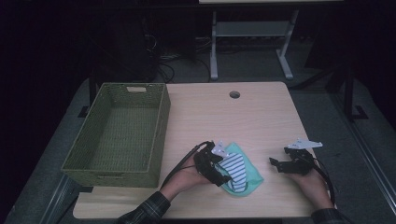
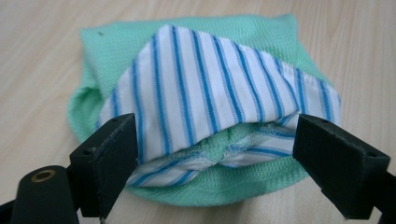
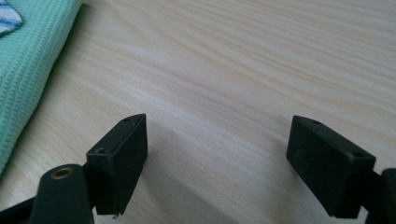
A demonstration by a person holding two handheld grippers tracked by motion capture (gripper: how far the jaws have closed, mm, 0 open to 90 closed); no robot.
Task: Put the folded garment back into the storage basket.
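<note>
- While your left gripper (image 1: 223, 178) sits at the near left edge of the cloth (image 1: 240, 171), its jaws stand spread wide, one on each side of the folded bundle; in the left gripper view the pads are not pressing on it.
- Your left hand (image 1: 187, 176) wraps the gripper from below and left, with the forearm and its plaid sleeve (image 1: 145, 210) coming in from the bottom edge and angling up toward the right.
- That gripper points toward the right across the table (image 1: 252, 116), low over the wood, with its cable looping back over the wrist.
- Your right gripper (image 1: 274, 162) points left toward the cloth, jaws spread, with nothing but bare wood between them in the right gripper view.
- Your right hand (image 1: 306, 175) holds it from the right, close to the table's right edge, and the grey plate rides on top.
- You can see the cloth lying near the front middle of the table: a mint green piece with a white, blue-striped piece (image 2: 210, 93) folded on top of it.
- Your right gripper is well apart from the cloth, whose green edge shows at the left of the right gripper view.
- To your left, a green basket (image 1: 161, 126) stands on the table's left side, apart from the cloth.
</note>
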